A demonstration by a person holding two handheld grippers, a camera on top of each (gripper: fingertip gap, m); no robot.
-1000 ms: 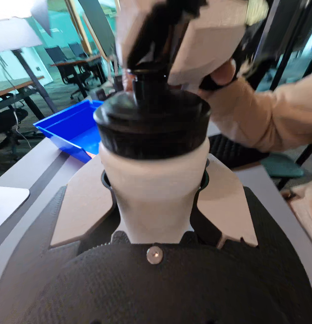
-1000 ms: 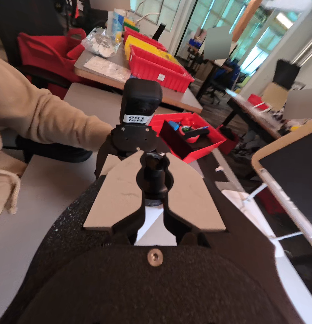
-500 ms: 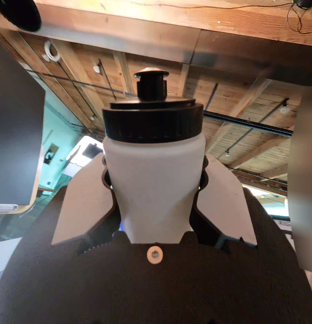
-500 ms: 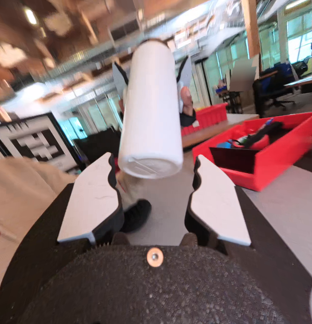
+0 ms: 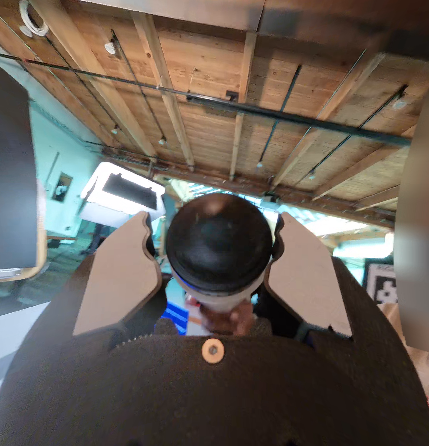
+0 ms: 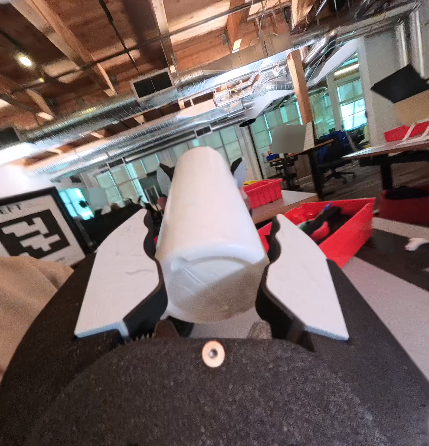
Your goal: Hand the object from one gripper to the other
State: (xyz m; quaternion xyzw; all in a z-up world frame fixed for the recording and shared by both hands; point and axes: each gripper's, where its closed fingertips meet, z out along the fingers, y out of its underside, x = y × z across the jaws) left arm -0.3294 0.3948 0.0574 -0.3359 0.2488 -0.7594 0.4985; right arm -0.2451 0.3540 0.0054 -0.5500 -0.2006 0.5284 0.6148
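The white bottle [image 6: 208, 231] with a black cap [image 5: 218, 241] is in the air between both grippers. In the right wrist view its base lies between my right gripper [image 6: 211, 260] fingers, which press on both sides and hold it. In the left wrist view the cap faces the camera end-on. My left gripper [image 5: 213, 241] is spread around the cap, with a gap showing on the left side. The left gripper's fingertips [image 6: 238, 169] show beside the bottle's far end in the right wrist view.
A red bin [image 6: 341, 231] of items sits on the grey table [image 6: 389, 289] to the right. A black-and-white marker board [image 6: 32, 231] and a beige sleeve [image 6: 20, 289] are at the left. A blue bin [image 5: 174, 313] shows below the left fingers. Wooden ceiling beams fill the upper views. The grippers' ends are close to 12 cm from one another.
The right gripper moved onto the bottle's base and closed on it. The left gripper let go of the bottle's body, and the cap now faces its camera.
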